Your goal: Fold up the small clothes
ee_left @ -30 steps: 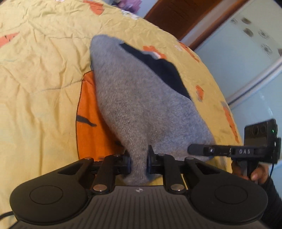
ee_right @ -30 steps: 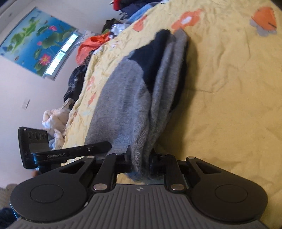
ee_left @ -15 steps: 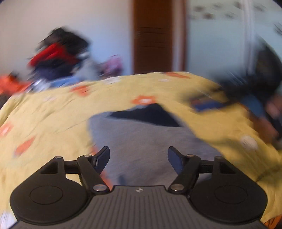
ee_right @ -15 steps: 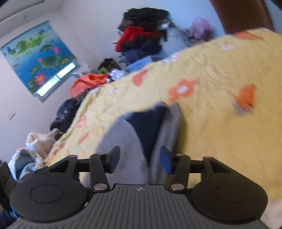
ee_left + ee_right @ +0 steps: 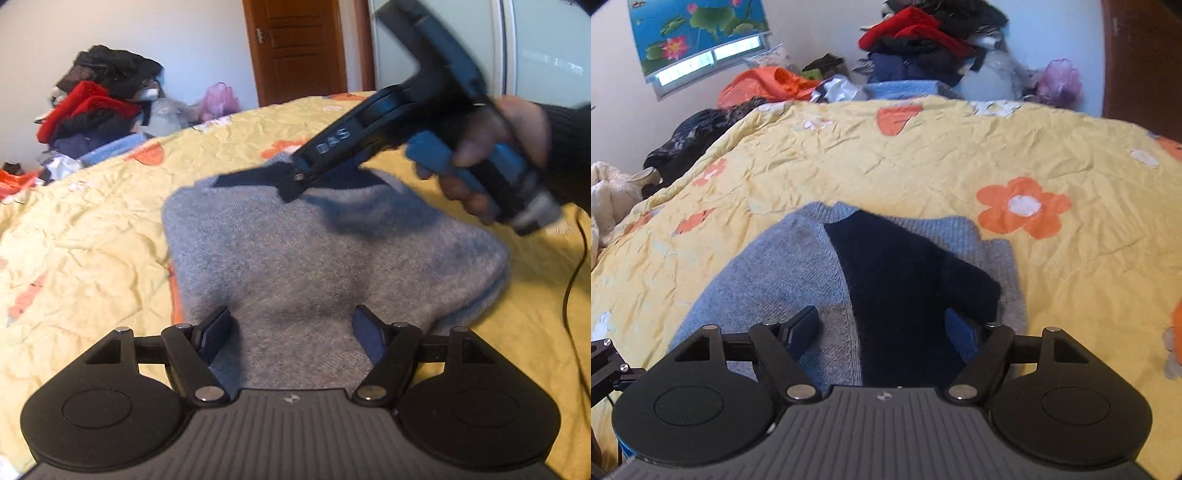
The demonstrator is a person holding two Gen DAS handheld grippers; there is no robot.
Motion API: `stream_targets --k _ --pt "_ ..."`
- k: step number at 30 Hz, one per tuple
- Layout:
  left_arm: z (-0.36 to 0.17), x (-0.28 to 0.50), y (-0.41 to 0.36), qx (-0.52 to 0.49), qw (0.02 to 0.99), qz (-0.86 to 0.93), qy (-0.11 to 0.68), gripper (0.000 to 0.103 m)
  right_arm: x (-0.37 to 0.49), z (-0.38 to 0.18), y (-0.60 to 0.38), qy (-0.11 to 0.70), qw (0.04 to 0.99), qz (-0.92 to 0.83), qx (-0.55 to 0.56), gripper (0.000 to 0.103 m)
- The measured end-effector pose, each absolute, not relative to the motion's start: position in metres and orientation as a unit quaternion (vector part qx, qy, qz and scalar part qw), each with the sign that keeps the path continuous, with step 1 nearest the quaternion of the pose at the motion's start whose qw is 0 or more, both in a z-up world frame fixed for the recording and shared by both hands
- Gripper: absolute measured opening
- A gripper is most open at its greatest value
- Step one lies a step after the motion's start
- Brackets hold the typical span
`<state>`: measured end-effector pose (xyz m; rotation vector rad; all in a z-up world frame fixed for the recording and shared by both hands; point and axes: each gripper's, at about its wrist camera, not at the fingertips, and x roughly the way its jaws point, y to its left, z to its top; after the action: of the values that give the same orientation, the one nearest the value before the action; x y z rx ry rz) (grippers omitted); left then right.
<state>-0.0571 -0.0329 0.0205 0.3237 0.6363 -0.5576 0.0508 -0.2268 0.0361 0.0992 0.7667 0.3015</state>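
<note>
A small grey knit sweater (image 5: 295,251) with a dark navy panel lies folded on the yellow flowered bedspread (image 5: 92,229). It also shows in the right wrist view (image 5: 783,273), with the navy panel (image 5: 905,280) on top. My left gripper (image 5: 291,332) is open and empty just above the sweater's near edge. My right gripper (image 5: 882,328) is open and empty over the sweater's near part. In the left wrist view the right gripper (image 5: 295,181) reaches in from the right, over the sweater's far edge.
A heap of red, black and blue clothes (image 5: 96,99) sits beyond the bed's far edge, also in the right wrist view (image 5: 923,40). A brown door (image 5: 299,48) stands behind. A black cable (image 5: 572,288) trails over the bedspread at right.
Both grippers were shut on the sweater's edge one second ago; they have opened and let it go. The sweater now lies flat on the bed, and both grippers have swung to face across it.
</note>
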Motion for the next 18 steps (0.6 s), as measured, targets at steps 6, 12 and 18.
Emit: stream_targets --k 6,12,18 --pt "0.021 -0.077 -0.033 0.102 0.888 -0.306 0.329 0.072 -0.027 0.046 -0.219 0.363 0.9 0.215 0.108 0.082" --pt "0.015 -0.079 -0.027 0.085 0.893 -0.283 0.341 0.072 -0.049 0.033 -0.227 0.385 0.894 0.192 0.126 0.066" --pt "0.007 -0.09 -0.016 0.072 0.892 -0.273 0.353 0.072 -0.079 0.022 -0.224 0.405 0.879 0.204 0.148 0.073"
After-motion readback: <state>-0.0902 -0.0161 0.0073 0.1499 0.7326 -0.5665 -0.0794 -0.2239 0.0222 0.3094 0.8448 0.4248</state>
